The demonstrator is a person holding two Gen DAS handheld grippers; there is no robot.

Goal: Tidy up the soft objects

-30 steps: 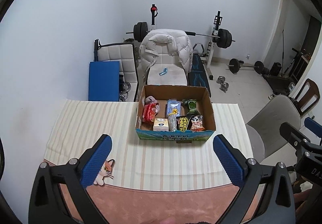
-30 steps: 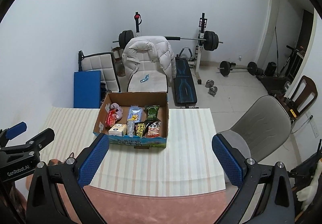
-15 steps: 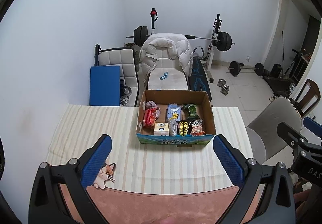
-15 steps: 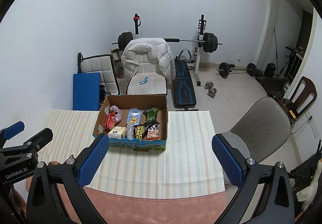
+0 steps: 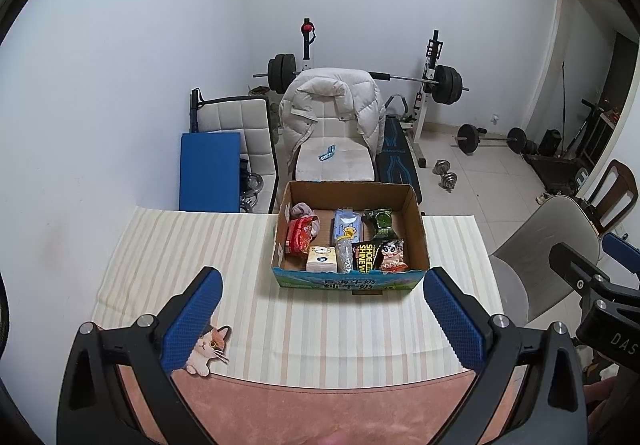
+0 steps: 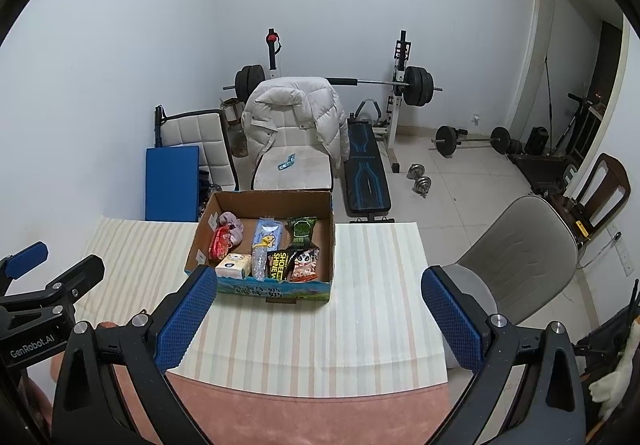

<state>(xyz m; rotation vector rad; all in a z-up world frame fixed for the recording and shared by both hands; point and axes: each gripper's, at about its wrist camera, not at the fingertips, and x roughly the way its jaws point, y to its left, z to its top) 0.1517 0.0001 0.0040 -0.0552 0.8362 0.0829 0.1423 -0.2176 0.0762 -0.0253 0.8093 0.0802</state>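
You hold both the left gripper (image 5: 320, 309) and right gripper (image 6: 316, 305) wide open and empty, with every soft packet seemingly already packed inside the cardboard box (image 5: 348, 281).

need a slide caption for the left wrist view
Open left gripper hovers before a cardboard box of snack packs on a striped table.

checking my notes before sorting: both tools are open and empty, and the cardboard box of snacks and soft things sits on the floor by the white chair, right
Not quite. The cardboard box sits on the striped tablecloth on the table, not on the floor; the left wrist view shows it, with the white chair behind it beyond the table's far edge. The rest holds: the left tool and the right tool are both open and empty.
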